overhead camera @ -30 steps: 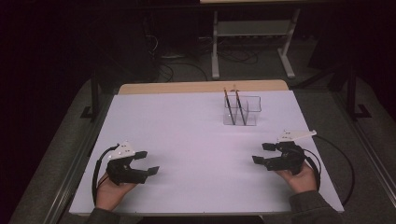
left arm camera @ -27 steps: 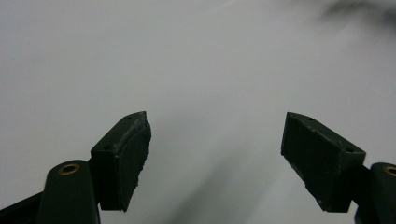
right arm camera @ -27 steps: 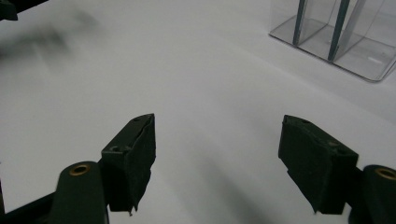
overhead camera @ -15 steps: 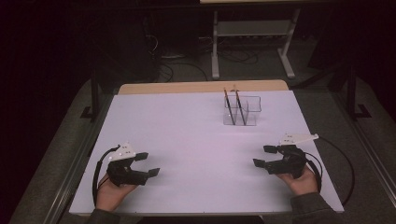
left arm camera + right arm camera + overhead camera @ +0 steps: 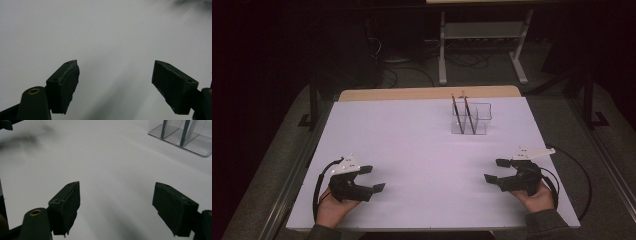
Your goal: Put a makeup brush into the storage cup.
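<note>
the table (image 5: 412, 145) under my hands is a flat, matte white sheet with a wooden strip along its far edge. on its far right stands a clear plastic box (image 5: 472, 119), square-walled, with two thin dark pencils (image 5: 457, 114) leaning in it. my right gripper (image 5: 498, 170) has just been opening, nothing between its jaws; my left gripper (image 5: 372, 179) is spread too, empty.
</note>
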Motion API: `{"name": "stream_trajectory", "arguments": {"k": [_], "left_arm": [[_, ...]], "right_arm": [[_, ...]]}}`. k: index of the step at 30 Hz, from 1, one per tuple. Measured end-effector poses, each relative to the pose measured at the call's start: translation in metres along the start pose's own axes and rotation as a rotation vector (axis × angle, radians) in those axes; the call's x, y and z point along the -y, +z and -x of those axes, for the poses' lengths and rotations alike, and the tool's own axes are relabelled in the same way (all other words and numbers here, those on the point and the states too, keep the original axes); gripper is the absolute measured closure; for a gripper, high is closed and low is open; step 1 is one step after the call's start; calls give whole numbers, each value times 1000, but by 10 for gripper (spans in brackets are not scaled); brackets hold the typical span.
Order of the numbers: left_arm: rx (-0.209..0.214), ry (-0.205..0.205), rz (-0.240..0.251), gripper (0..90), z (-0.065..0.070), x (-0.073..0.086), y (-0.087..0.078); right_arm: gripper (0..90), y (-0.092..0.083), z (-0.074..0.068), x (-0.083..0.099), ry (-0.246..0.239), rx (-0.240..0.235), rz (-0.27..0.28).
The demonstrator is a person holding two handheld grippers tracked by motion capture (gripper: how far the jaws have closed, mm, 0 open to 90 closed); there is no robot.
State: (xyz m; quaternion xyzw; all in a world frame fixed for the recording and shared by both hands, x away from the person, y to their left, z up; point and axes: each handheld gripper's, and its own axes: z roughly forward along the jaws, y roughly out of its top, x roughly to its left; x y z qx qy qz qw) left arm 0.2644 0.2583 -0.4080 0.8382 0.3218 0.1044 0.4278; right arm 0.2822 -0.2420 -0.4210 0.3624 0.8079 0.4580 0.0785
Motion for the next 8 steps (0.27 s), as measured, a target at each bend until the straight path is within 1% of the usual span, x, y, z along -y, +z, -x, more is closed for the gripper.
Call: {"name": "stream_trajectory", "arguments": {"k": [8], "left_arm": [[4, 4, 2, 205, 0, 0, 1]], "right_arm": [[210, 0, 0, 0, -9, 0, 10]]}}
